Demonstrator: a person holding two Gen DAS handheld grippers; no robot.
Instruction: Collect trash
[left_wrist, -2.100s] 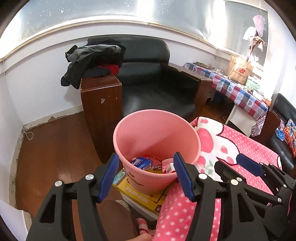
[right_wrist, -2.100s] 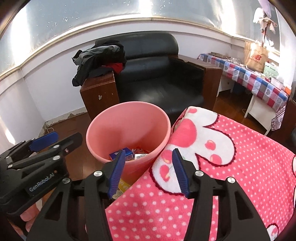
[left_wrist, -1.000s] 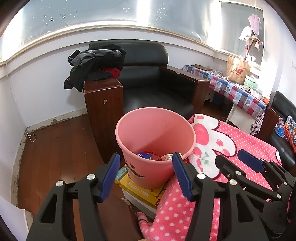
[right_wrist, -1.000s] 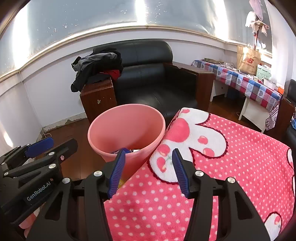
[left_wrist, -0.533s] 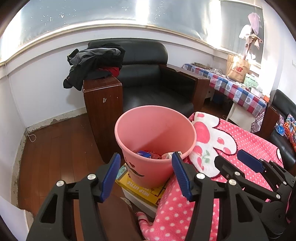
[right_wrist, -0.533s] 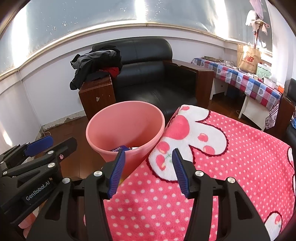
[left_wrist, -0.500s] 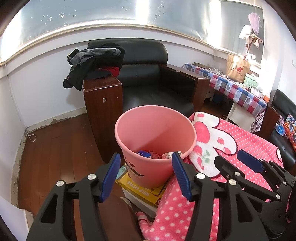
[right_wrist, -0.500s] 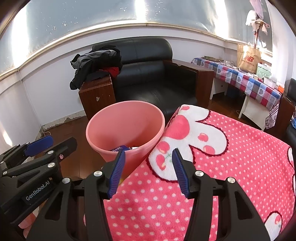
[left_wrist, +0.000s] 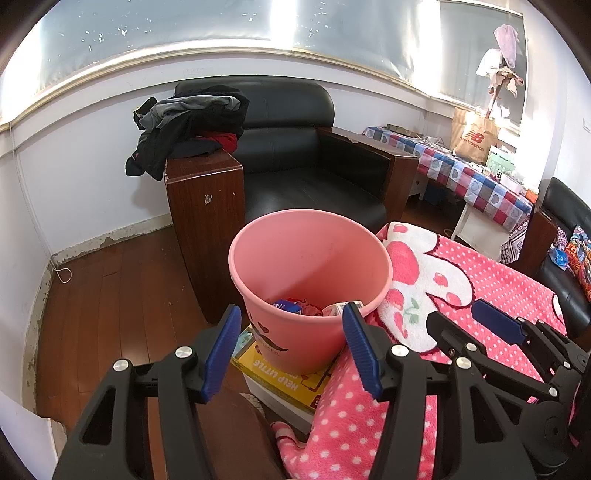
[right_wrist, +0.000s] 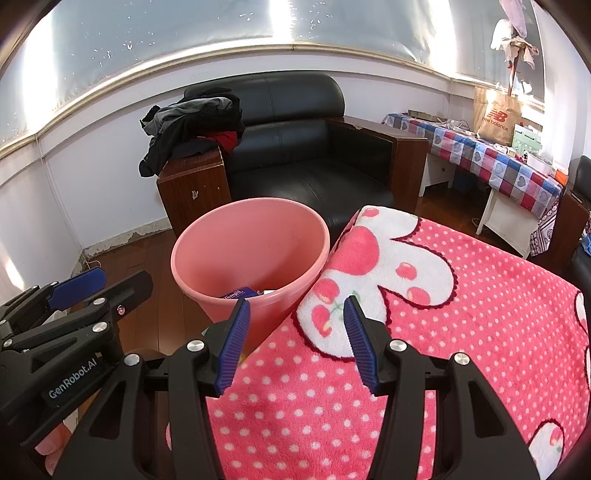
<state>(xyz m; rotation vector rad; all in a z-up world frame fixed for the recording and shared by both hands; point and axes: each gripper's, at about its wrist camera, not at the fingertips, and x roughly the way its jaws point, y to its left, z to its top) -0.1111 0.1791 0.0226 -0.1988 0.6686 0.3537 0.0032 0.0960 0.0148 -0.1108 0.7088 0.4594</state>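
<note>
A pink bin (left_wrist: 310, 291) (right_wrist: 255, 258) stands beside the bed, on a yellow box (left_wrist: 284, 376). Several pieces of trash (left_wrist: 314, 306) lie at its bottom, among them a blue packet (right_wrist: 238, 293). My left gripper (left_wrist: 291, 347) hovers open just short of the bin's near wall, nothing between its blue pads. The right gripper (right_wrist: 295, 332) is open too, empty, above the edge of the pink dotted blanket (right_wrist: 443, 314), with the bin just ahead and to its left. Each gripper shows in the other's view, side by side.
A black leather armchair (left_wrist: 306, 166) with wooden arms stands behind the bin, dark clothes (left_wrist: 184, 125) heaped on its left arm. A table with a checked cloth (left_wrist: 461, 173) and a paper bag (left_wrist: 474, 134) lies at the right. Wooden floor (left_wrist: 110, 288) stretches to the left.
Over two seconds both grippers drew back and up from the bin, so less of its inside shows. In the last half second nothing has moved.
</note>
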